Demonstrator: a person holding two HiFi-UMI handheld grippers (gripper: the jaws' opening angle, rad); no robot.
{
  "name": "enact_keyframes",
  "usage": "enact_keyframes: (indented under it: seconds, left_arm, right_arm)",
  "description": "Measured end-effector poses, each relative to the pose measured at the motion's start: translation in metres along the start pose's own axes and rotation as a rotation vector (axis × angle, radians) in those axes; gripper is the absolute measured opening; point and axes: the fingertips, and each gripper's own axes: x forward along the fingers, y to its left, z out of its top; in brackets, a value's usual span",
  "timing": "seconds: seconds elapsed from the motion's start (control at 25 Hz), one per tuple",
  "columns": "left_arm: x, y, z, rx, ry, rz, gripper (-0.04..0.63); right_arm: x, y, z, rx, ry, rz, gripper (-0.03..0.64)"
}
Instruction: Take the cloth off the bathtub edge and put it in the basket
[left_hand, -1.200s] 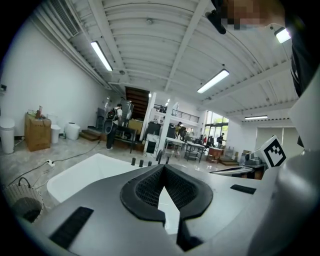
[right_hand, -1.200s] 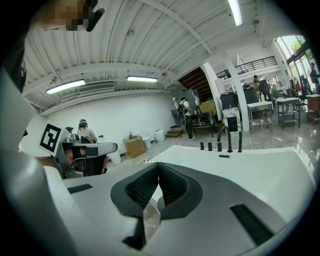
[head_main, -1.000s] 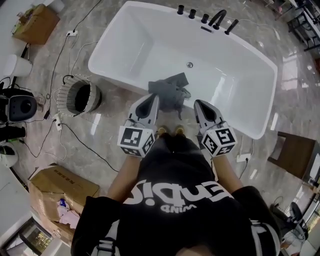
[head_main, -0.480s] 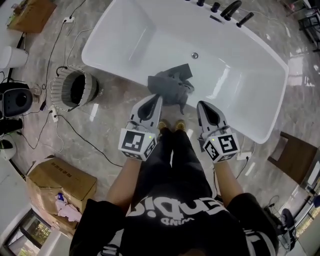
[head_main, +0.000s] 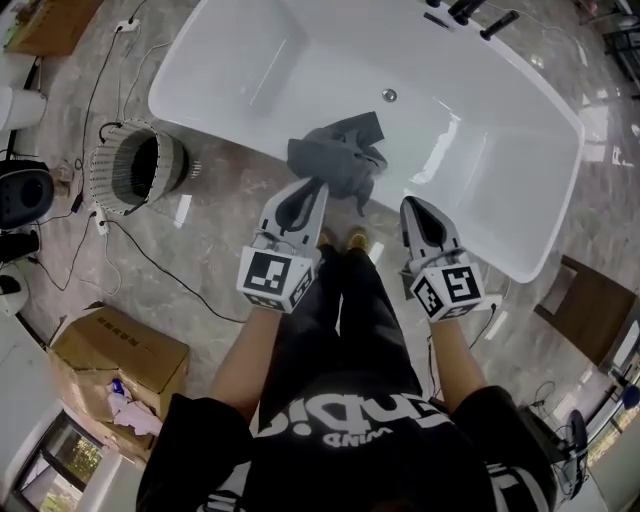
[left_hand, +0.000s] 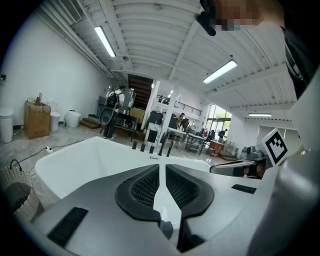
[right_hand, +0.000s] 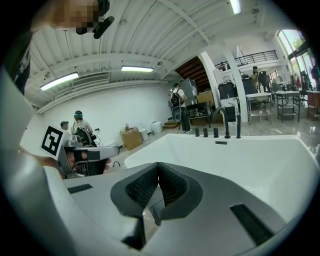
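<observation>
The dark grey cloth (head_main: 335, 160) is lying crumpled over the near edge of the white bathtub (head_main: 250, 60), partly hanging down its outer wall. The left claw (head_main: 312, 187) is hovering just beside the cloth's lower left fold, its jaws pressed together on nothing. The right claw (head_main: 408, 203) is pointing at the tub edge further right, likewise pressed together and empty. The basket (head_main: 175, 165) is standing on the floor, left of the tub.

head: steeply down | gripper views: level, apparently close | shared: bathtub (head_main: 480, 150)
</observation>
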Motion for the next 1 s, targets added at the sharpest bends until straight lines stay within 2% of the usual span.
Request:
enact_keyframes:
  seconds: [0.04, 0.16, 0.2, 0.24, 0.6, 1.0]
  left_arm:
    - [0.001, -0.002, -0.001, 0.004, 0.006, -0.009, 0.049]
    - [0.006, -0.009, -0.005, -0.004, 0.022, -0.041, 0.21]
    - [0.008, -0.01, -0.006, -0.012, 0.023, -0.049, 0.31]
    - [0.01, -0.011, -0.007, -0.016, 0.025, -0.056, 0.347]
    - [0.025, -0.013, -0.03, 0.116, 0.124, -0.123, 0.354]
    - [0.072, -0.002, -0.132, 0.396, 0.43, -0.3, 0.356]
  right_arm:
    - [-0.001, -0.001, -0.001, 0.002, 0.002, -0.001, 0.014]
    - [-0.002, -0.003, -0.001, 0.004, 0.003, 0.001, 0.014]
    - [-0.002, -0.004, -0.002, 0.005, 0.003, 0.002, 0.014]
    - [-0.001, -0.004, -0.002, 0.007, 0.004, 0.003, 0.014]
    - [0.0, -0.013, -0.003, 0.027, 0.015, 0.004, 0.014]
    - [-0.001, -0.024, -0.02, 0.078, 0.037, -0.017, 0.014]
